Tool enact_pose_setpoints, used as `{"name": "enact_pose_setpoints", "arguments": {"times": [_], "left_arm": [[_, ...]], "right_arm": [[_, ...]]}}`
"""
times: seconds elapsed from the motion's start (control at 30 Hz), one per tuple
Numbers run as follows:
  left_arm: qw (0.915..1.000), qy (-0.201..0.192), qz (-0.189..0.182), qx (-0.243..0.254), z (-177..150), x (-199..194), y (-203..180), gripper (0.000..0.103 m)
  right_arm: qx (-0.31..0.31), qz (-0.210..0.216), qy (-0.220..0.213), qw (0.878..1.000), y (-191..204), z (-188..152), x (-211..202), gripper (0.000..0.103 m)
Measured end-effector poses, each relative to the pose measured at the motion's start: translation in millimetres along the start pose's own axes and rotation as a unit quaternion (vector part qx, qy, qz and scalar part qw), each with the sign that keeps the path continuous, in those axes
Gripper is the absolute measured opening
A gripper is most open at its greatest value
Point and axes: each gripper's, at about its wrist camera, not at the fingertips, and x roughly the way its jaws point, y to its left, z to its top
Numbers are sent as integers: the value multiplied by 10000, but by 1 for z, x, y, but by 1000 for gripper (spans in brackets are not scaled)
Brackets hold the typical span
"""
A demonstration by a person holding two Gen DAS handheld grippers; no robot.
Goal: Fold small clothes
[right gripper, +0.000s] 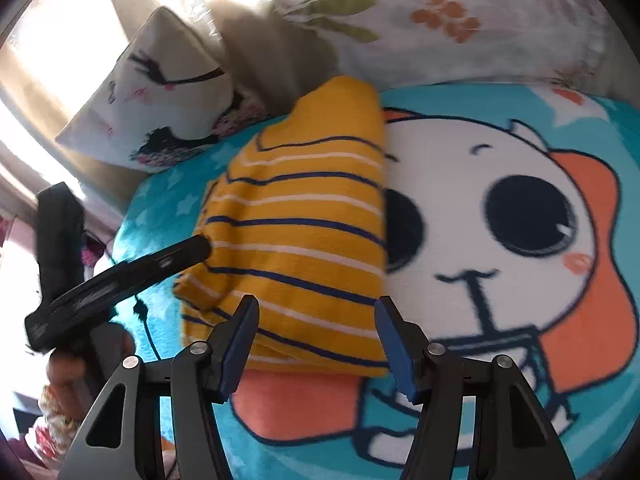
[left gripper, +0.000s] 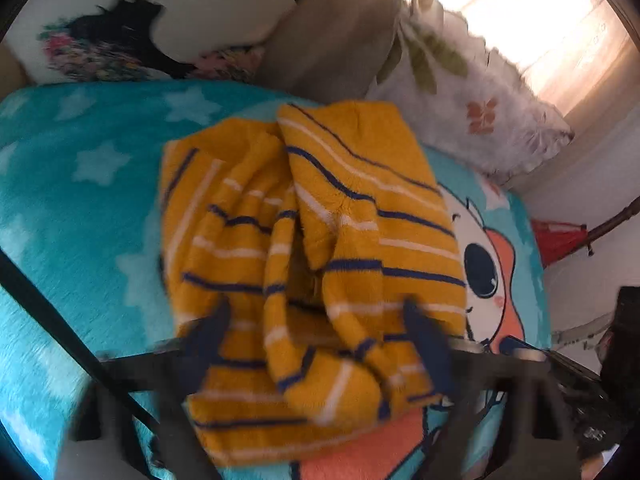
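Your yellow striped sweater (right gripper: pixel 304 232) lies folded on the teal cartoon blanket (right gripper: pixel 500 208). Your right claw (right gripper: pixel 316 340) stands open just before its near edge, empty; your left claw (left gripper: pixel 316 344) looks open too, though blurred.

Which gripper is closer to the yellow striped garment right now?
Left. The left gripper has the yellow striped garment between its fingers; the right gripper hangs open at its near edge, apart.

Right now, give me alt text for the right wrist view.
A yellow striped garment lies folded on a teal cartoon blanket, just ahead of the open right gripper. The left gripper reaches its left edge; pillows sit behind.
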Motion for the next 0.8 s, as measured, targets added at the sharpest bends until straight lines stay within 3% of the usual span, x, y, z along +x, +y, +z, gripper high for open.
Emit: {"name": "enact_pose_setpoints", "arguments": {"times": [0.03, 0.1, 0.27, 0.37, 0.43, 0.47, 0.6, 0.8], "left_arm": [[9999, 142, -13, -35, 3, 6, 1, 11], [9994, 17, -226, -262, 4, -2, 8, 10], [9967, -297, -603, -463, -16, -57, 15, 9], [9961, -250, -397, -743, -37, -60, 31, 10], [9953, 115, -124, -956, -46, -36, 48, 15], [9943, 219, -42, -1046, -48, -26, 55, 24], [9918, 81, -202, -1260, -54, -21, 61, 36], [9888, -93, -234, -1473, -65, -40, 74, 43]], "right_arm": [[37, -52, -18, 10000, -4, -2, -2, 65], [95, -148, -52, 9998, -10, -5, -6, 65], [112, -250, -102, 9996, -20, -3, -15, 65], [18, -210, -117, 9997, -16, 3, -14, 65], [-103, -151, -60, 9998, -8, 9, -7, 65], [-205, -130, -13, 9997, -2, 13, -1, 65], [-897, -17, 78, 9959, 41, 41, 17, 65], [-1955, 81, 245, 9804, 121, 69, 58, 64]]}}
